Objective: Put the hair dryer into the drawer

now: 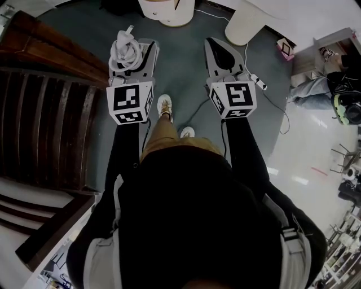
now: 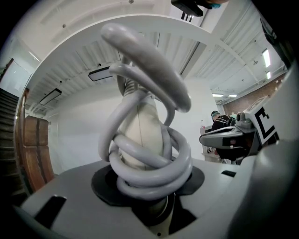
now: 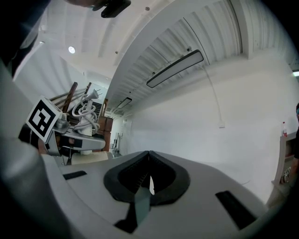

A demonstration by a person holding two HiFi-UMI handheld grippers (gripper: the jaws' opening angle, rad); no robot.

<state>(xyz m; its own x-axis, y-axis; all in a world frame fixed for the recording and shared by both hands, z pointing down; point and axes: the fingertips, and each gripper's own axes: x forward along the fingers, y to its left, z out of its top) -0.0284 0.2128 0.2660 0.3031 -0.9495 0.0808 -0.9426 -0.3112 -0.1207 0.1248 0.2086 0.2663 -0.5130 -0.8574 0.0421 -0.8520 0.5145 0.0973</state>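
Progress is being judged as early: the hair dryer (image 1: 125, 49), with its grey cord (image 2: 154, 172) wound round it, is being gripped between the jaws of the left gripper (image 1: 138, 53), just to the right of the wooden staircase (image 1: 45, 113); the right gripper (image 1: 220, 48), further right of the staircase, is being held with its jaws closed together on nothing. No drawer is being shown in any view; finding it, opening it if it is shut, and laying the dryer inside are being judged as left to do. Well to the right of the staircase a power strip (image 1: 257, 82) and its thin cable are being left across the floor, and tripping on them is being judged a risk; pale furniture bases (image 1: 169, 11) are being seen ahead.
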